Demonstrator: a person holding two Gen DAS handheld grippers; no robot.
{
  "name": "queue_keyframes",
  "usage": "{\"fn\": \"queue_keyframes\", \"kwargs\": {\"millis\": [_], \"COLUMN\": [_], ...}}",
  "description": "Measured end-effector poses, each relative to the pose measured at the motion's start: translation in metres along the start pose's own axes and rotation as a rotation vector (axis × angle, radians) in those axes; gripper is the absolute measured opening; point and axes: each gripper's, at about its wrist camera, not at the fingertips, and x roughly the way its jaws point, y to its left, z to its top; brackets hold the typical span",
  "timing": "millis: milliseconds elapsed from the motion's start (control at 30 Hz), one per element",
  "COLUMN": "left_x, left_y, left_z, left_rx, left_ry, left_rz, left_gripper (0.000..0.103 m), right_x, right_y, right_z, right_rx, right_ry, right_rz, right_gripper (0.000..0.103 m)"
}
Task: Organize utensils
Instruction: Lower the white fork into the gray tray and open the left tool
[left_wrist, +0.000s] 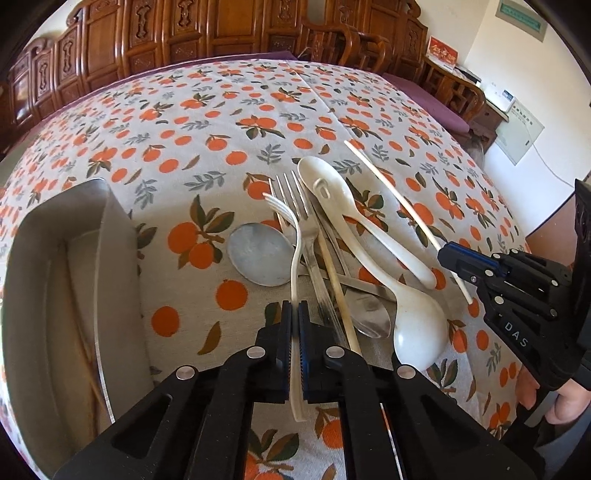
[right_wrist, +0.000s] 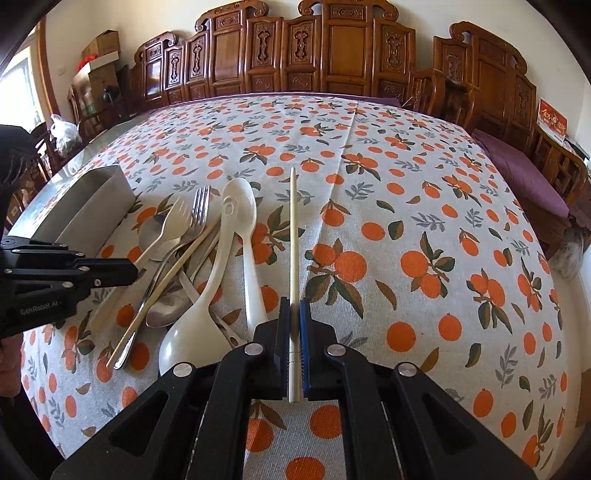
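Observation:
My left gripper (left_wrist: 294, 314) is shut on the handle of a white plastic fork (left_wrist: 293, 258) whose tines rest on the utensil pile. In that pile lie a metal fork (left_wrist: 301, 214), a round metal spoon (left_wrist: 258, 260), two white spoons (left_wrist: 332, 188) (left_wrist: 417, 332) and a wooden chopstick (left_wrist: 338, 291). My right gripper (right_wrist: 294, 314) is shut on a pale chopstick (right_wrist: 293, 229) that points away across the cloth, right of the pile. The right wrist view shows the left gripper (right_wrist: 131, 271) at the pile's left side, by the white fork (right_wrist: 173, 221).
A steel utensil holder (left_wrist: 55, 295) (right_wrist: 92, 206) stands open-topped to the left of the pile. The orange-patterned tablecloth (right_wrist: 406, 221) stretches far and right. Carved wooden chairs and panels (right_wrist: 332, 48) line the far edge; a purple cushioned bench (right_wrist: 517, 173) lies to the right.

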Motion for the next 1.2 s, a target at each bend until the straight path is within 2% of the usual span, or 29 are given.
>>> {"fn": "queue_keyframes", "kwargs": {"millis": [667,1200], "left_x": [-0.079,-0.110], "left_y": [0.014,0.047], "left_z": [-0.024,-0.038], "left_rx": [0.043,0.039], "left_ry": [-0.094,-0.137], "left_rz": [0.032,0.079], "left_gripper": [0.002,0.002], "right_x": [-0.023,-0.044], "right_y": [0.029,0.074], "right_z": [0.001,0.009], "right_rx": [-0.007,-0.059], "right_ry": [-0.054,-0.104], "right_rz": [0.053,0.145], "right_gripper": [0.006,0.006]}}
